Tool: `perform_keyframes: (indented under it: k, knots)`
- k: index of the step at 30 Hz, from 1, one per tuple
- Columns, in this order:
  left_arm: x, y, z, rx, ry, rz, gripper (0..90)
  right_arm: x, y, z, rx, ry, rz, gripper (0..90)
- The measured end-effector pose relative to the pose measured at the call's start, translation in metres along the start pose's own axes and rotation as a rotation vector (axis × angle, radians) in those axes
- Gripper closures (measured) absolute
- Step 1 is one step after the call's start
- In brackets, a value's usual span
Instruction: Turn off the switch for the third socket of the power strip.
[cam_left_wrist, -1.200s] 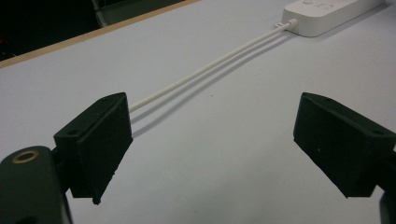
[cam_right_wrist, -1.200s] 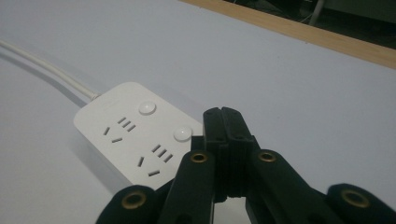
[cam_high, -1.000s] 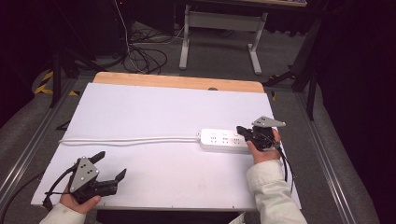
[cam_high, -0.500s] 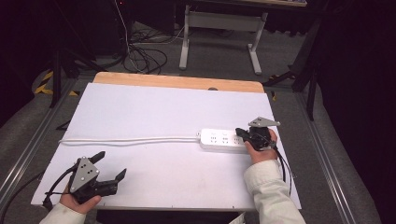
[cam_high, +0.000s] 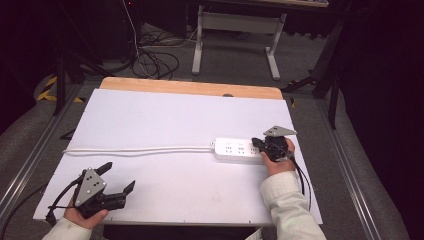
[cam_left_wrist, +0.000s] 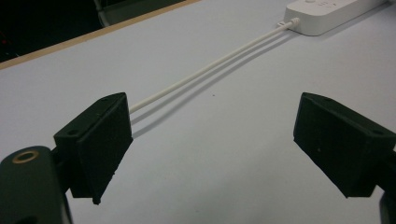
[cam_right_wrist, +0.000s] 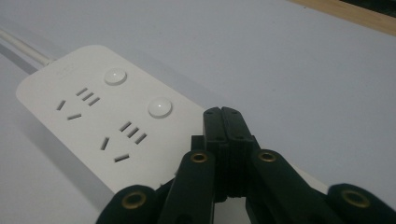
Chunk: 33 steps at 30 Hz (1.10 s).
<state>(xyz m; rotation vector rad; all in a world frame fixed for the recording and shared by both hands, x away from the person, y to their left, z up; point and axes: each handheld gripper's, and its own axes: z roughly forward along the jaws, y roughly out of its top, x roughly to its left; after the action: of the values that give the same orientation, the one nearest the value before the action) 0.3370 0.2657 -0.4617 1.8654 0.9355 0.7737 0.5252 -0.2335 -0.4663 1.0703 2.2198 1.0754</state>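
Observation:
A white power strip (cam_high: 234, 150) lies on the white table top (cam_high: 175, 115) at the right, and its white cord (cam_high: 140, 150) runs left to the table's edge. My right gripper (cam_high: 258, 145) is shut with nothing between its jaws, and its tips are over the strip's right end. In the right gripper view the closed tips (cam_right_wrist: 226, 116) sit just above the strip (cam_right_wrist: 107, 112), beside a round button (cam_right_wrist: 160, 107). My left gripper (cam_high: 119, 176) stands open near the front left corner. Past its wide-apart jaws (cam_left_wrist: 210, 135) the cord (cam_left_wrist: 210, 70) leads to the strip (cam_left_wrist: 327, 11).
A wooden strip (cam_high: 190, 88) borders the table's far edge. Metal rails (cam_high: 30, 160) run along both sides. Behind the table are a desk frame (cam_high: 235, 30) and tangled cables (cam_high: 150, 55) on the floor.
My right gripper has edged slightly left and down onto the strip's right end. The left gripper has stayed put.

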Motion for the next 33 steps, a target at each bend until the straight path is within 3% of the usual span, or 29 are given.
perform_keyframes:
  k: [18,33]
  knots:
    - [-0.0008,0.0000,-0.0003,-0.001,0.000,-0.003,12.0,0.0056,0.0006,0.0044,0.007,-0.009,-0.010,90.0]
    - [-0.0005,-0.0003,-0.0005,-0.001,0.000,-0.005,12.0,0.0048,-0.0005,0.0044,0.001,-0.006,0.016,90.0]
